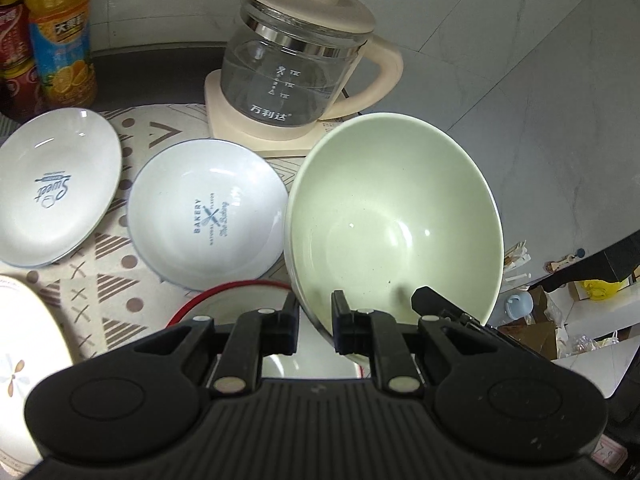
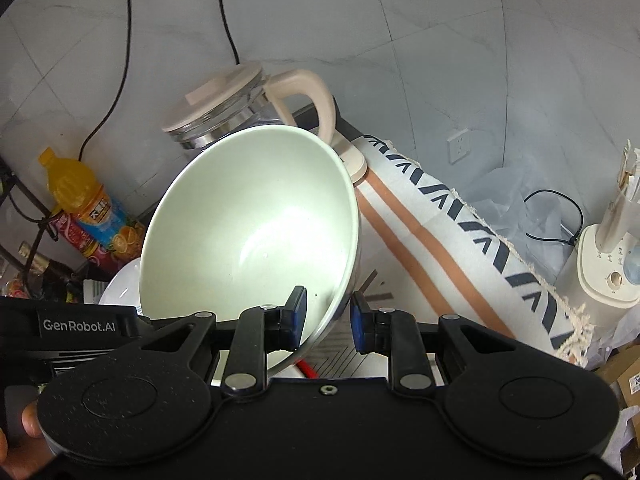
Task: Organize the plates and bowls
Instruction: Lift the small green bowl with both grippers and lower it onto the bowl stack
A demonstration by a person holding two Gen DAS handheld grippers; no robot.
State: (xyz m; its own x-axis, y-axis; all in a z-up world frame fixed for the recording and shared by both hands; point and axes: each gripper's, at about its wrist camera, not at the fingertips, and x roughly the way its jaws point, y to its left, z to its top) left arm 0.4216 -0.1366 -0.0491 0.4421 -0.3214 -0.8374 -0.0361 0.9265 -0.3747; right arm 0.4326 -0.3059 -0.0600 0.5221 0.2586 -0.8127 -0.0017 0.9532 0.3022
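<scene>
Both my grippers pinch the near rim of one pale green bowl (image 1: 394, 216): left gripper (image 1: 316, 322) and right gripper (image 2: 329, 322) side by side, the bowl tilted away from me, held above the patterned mat. Beyond it sit two white printed plates (image 1: 208, 212), left of the glass kettle (image 1: 296, 64).

My bowl (image 1: 394, 216) is pale green inside. Two white plates (image 1: 208, 216) carry blue lettering. The cloth (image 1: 116, 280) is cream with brown dots and triangles; the juice bottle (image 1: 60, 40) is orange.
</scene>
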